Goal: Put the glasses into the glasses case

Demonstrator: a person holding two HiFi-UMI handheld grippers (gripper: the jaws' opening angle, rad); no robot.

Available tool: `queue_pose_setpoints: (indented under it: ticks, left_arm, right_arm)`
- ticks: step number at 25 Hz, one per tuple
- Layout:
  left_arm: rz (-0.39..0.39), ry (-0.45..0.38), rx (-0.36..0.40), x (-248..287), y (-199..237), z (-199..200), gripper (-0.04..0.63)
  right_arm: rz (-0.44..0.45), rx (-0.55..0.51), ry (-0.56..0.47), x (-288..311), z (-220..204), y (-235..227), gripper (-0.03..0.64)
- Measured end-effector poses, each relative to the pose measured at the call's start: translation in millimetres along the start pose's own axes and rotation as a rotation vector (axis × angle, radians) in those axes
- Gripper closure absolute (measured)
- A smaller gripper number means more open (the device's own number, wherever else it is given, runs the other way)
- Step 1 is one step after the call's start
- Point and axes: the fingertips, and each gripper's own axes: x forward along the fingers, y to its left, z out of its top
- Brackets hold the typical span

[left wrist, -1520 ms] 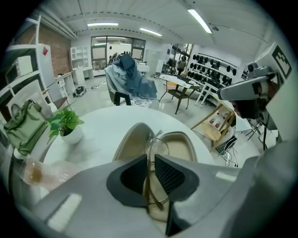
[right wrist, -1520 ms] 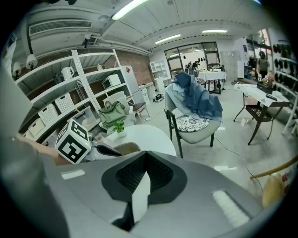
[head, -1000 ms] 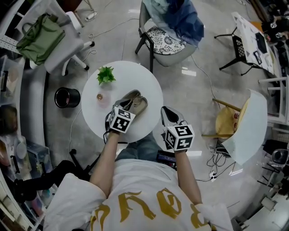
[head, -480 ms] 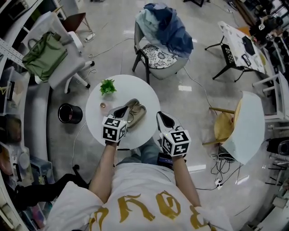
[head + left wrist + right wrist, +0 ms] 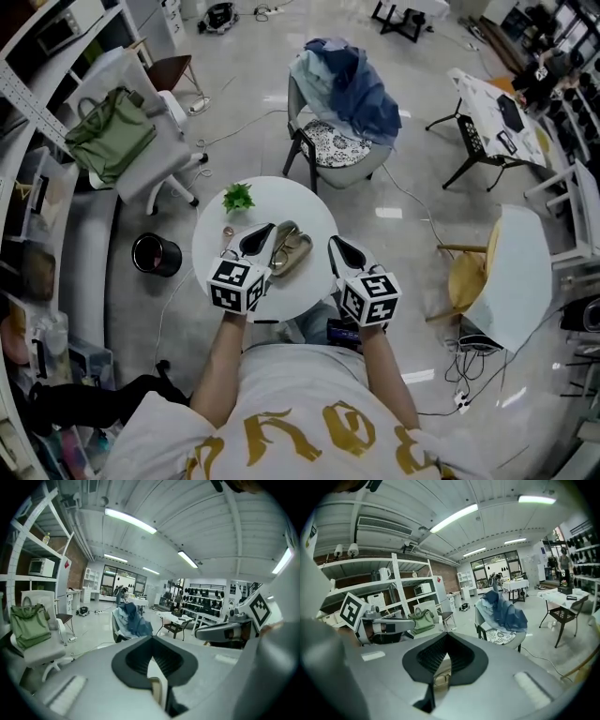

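An open tan glasses case (image 5: 292, 249) lies on the round white table (image 5: 220, 255), and the glasses (image 5: 283, 246) appear to rest inside it. My left gripper (image 5: 265, 228) is held just left of the case, shut and empty, its tip beside the case's left edge. My right gripper (image 5: 334, 242) is held to the right of the case at the table's rim, also shut with nothing in it. The right gripper view shows the glasses (image 5: 440, 677) through the gap below the shut tips (image 5: 446, 637). In the left gripper view a tan bit of the case (image 5: 157, 689) shows below the tips (image 5: 152, 638).
A small green plant (image 5: 238, 197) and a small round object (image 5: 228, 231) sit on the table's far left. A black bin (image 5: 153, 254) stands on the floor at left. A chair with blue clothes (image 5: 345, 94) is beyond the table, and a chair with a green bag (image 5: 112, 136) at the far left.
My left gripper has drawn back off the case towards the near left. The head view has risen, so the table looks smaller. The right gripper has kept its place beside the table.
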Motion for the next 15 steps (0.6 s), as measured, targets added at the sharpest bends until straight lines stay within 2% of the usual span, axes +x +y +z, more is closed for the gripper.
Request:
queue_pose_setpoints:
  ticks: [4,9,15]
  left_arm:
    - [0.033,0.002,0.034,-8,5,4,0.595]
    - [0.019,-0.047,-0.046,-18,12,9,0.595]
    - [0.014,-0.051,-0.066,-19,13,7,0.595]
  right_arm:
    - [-0.003,0.003,-0.026,-1,8,5,0.594]
    - [0.014,0.001,-0.025,1,9,13,0.594]
    - [0.016,0.02,-0.018,1,6,13,0.594]
